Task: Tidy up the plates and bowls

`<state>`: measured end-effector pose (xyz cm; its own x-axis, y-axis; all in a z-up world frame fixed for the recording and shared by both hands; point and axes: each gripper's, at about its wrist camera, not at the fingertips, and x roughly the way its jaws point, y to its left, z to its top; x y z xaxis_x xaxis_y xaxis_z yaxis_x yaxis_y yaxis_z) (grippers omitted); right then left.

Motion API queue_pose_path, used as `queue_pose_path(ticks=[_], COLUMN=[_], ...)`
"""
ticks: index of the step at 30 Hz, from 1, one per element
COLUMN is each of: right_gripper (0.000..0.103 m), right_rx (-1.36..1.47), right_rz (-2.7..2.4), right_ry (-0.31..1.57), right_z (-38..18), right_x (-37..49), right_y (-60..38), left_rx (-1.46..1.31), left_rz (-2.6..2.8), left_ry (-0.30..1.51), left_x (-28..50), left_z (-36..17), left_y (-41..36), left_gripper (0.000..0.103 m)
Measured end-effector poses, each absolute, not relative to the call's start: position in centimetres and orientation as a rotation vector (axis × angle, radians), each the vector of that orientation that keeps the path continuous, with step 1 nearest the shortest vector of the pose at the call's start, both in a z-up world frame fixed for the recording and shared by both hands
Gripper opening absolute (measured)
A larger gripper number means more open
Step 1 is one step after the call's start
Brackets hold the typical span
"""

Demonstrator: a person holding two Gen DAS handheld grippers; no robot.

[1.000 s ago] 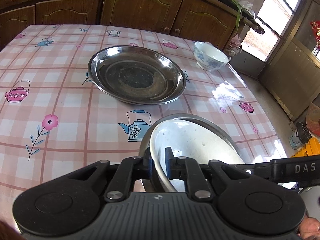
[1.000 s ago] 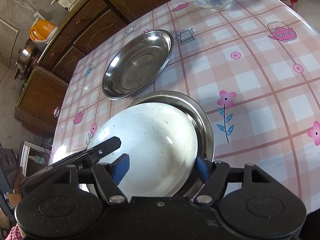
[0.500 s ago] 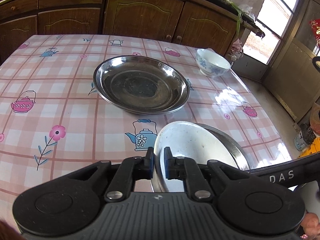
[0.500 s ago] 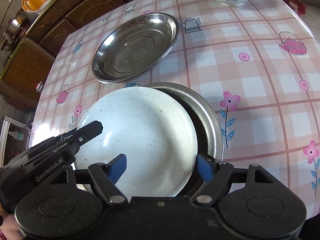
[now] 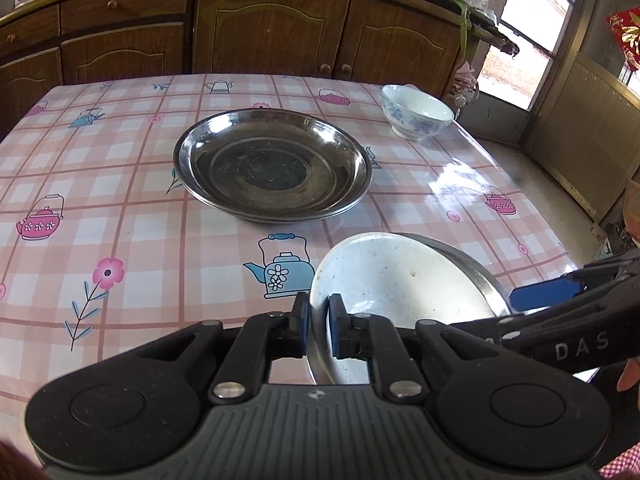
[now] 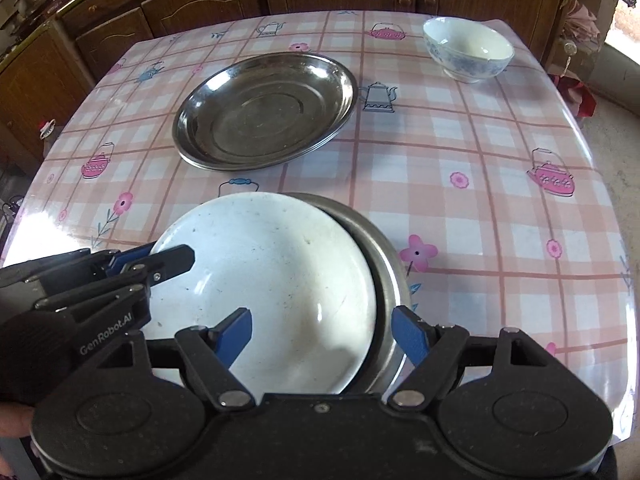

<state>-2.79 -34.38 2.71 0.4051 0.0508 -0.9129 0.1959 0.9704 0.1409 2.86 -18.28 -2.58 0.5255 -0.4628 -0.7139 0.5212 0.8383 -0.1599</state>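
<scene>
My left gripper (image 5: pixel 318 320) is shut on the left rim of a white plate (image 5: pixel 396 280), also in the right wrist view (image 6: pixel 264 280). The white plate is lifted and shifted left over a steel plate (image 5: pixel 476 276) beneath it, seen in the right wrist view too (image 6: pixel 386 272). My right gripper (image 6: pixel 324 330) is open, its blue pads on either side of the near rims of both plates. A larger steel plate (image 5: pixel 272 164) lies at the table's middle (image 6: pixel 264 110). A white and blue bowl (image 5: pixel 416 112) stands at the far right (image 6: pixel 468 48).
The table (image 5: pixel 120 208) has a pink checked cloth with teapots and flowers. Brown cabinets (image 5: pixel 272 32) stand behind it. The table's right edge (image 6: pixel 612 208) drops to the floor near a door.
The white plate has risen and slid left off the steel plate under it, held by my left gripper. Both cameras have pulled up and back. My right gripper stays open.
</scene>
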Motion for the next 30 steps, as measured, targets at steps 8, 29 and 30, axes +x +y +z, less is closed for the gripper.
queue_pose_path(ticks=[8, 29, 30], right_gripper=[0.091, 0.091, 0.091], right_rx=[0.321, 0.468, 0.475], right_rz=[-0.151, -0.238, -0.241], right_ry=[1.085, 0.968, 0.969], right_z=[3.1, 3.3, 3.2], right_x=[-3.8, -6.0, -6.1], right_y=[-36.8, -40.6, -40.7], left_rx=[0.098, 0.024, 0.029], left_rz=[-0.606, -0.552, -0.545], left_ry=[0.818, 0.741, 0.732], left_x=[2.7, 2.5, 2.6], left_z=[-2.7, -1.7, -1.6], left_y=[-18.3, -17.4, -17.4], left_gripper=[0.013, 0.025, 0.025])
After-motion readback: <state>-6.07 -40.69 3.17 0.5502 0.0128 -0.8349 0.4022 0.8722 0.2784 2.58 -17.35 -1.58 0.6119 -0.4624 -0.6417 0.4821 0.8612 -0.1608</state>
